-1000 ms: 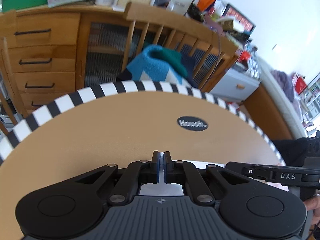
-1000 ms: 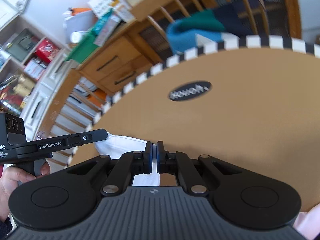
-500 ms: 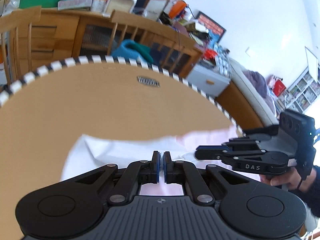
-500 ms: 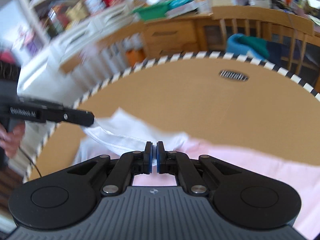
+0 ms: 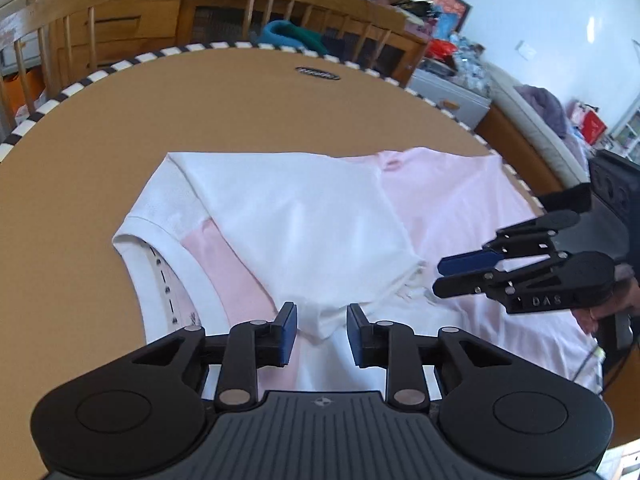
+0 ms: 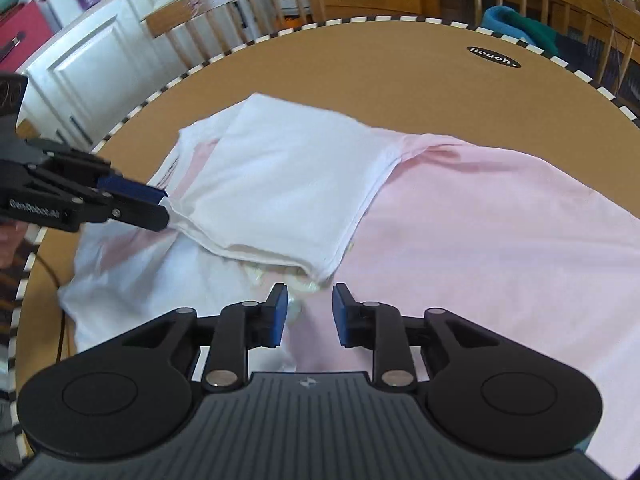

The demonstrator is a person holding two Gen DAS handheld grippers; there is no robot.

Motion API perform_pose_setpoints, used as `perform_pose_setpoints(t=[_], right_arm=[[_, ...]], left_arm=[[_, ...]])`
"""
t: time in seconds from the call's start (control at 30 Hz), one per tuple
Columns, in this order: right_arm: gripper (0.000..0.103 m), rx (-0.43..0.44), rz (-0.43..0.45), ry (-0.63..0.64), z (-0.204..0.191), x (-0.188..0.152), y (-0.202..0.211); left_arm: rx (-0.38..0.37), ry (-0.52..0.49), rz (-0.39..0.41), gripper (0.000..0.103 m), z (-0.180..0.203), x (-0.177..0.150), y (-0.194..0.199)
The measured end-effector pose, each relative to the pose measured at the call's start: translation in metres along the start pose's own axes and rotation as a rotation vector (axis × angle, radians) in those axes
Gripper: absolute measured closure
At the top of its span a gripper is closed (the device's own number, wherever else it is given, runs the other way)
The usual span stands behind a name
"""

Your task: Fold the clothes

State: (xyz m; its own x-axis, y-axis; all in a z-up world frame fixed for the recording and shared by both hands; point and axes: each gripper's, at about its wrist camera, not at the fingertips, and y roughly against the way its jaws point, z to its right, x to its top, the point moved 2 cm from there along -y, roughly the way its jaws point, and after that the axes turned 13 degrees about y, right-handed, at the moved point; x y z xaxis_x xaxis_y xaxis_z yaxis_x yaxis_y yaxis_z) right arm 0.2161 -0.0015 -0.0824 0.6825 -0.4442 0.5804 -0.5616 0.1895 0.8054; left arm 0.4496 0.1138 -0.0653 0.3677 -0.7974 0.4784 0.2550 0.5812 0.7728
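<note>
Both sets of jaws, pressed together half a second ago, now stand spread and grip nothing. The white sleeve (image 5: pixel 304 220) now lies folded over the pink T-shirt (image 6: pixel 480 216). Round brown surface (image 5: pixel 248 96), checkered rim; wooden chairs (image 5: pixel 320 12) and sideboard (image 5: pixel 140 20) behind. The sleeve's hem lies just ahead of left gripper (image 5: pixel 319 330) and right gripper (image 6: pixel 307 310).

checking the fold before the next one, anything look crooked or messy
Slightly. The white flap folded over the pink shirt lies skewed, its near edge slanting and doubled rather than flat. Crumpled fabric bunches under its near corner. Both grippers, left and right, are open.
</note>
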Motion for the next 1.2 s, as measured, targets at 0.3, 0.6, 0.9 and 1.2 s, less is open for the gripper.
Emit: perform_pose_setpoints(t=[0.3,0.6,0.9,1.2], right_arm=[[0.083,-0.015,0.131,-0.118,0.008,0.027,-0.013],[0.085,-0.048,0.085,-0.139,0.005,0.011,-0.023],[0.075,-0.153,0.225,-0.382,-0.013,-0.081,0.091],[0.071,-0.320,0.308,-0.823,-0.051,-0.229,0.150]], left_arm=[[0.060,0.110,0.121,0.071,0.020,-0.004,-0.018],[0.207,0.086,0.112,0.080,0.019,-0.028,-0.008],[0.169,0.347,0.160,0.061,-0.012,-0.085,0.070],[0.099,0.547,0.162,0.060,-0.030,-0.146,0.081]])
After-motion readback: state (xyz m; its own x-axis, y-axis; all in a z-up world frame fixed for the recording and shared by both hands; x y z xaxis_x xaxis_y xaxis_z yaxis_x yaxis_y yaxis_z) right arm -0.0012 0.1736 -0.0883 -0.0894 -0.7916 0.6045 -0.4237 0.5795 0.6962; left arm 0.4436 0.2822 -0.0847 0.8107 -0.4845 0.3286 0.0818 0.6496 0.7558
